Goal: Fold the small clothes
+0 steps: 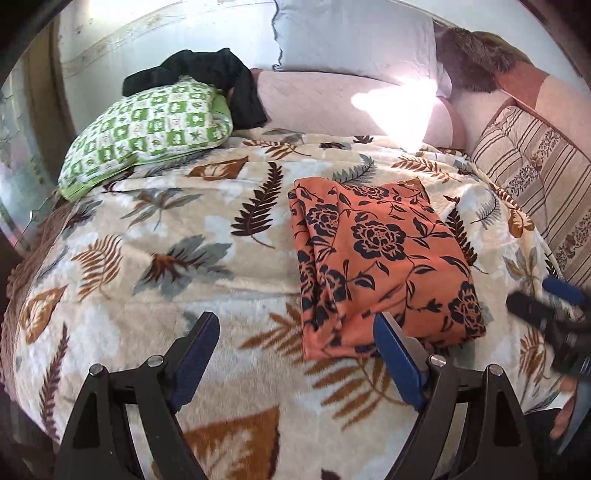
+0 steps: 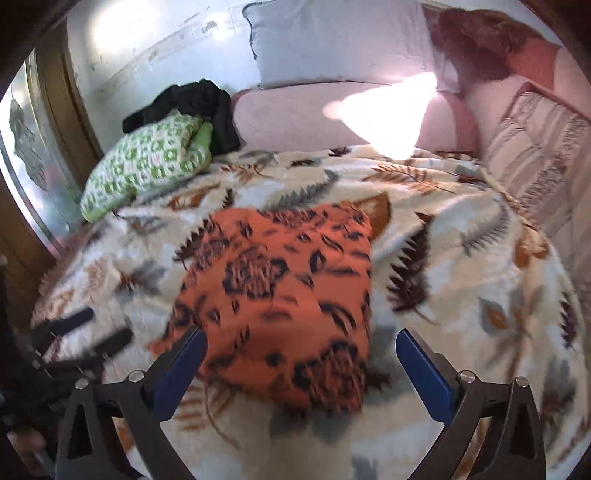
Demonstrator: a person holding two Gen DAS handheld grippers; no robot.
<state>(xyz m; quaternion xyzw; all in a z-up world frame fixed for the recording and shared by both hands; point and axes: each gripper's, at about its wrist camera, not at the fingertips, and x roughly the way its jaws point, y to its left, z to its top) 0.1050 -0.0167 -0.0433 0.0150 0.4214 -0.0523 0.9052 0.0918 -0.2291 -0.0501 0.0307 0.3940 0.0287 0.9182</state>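
Observation:
An orange garment with dark blue flowers [image 1: 380,258] lies folded into a rectangle on the leaf-patterned blanket [image 1: 155,258]. My left gripper [image 1: 295,325] is open and empty, just above the blanket at the garment's near left corner. My right gripper [image 2: 301,339] is open and empty over the garment's near edge [image 2: 280,295]; this view is blurred. The right gripper also shows at the right edge of the left wrist view [image 1: 546,306], and the left gripper at the left edge of the right wrist view [image 2: 88,332].
A green and white patterned pillow [image 1: 147,129] with a black garment [image 1: 207,77] draped on it lies at the back left. A pale blue pillow [image 1: 351,33], a pink bolster [image 1: 332,103] and a striped cushion [image 1: 535,173] line the back and right.

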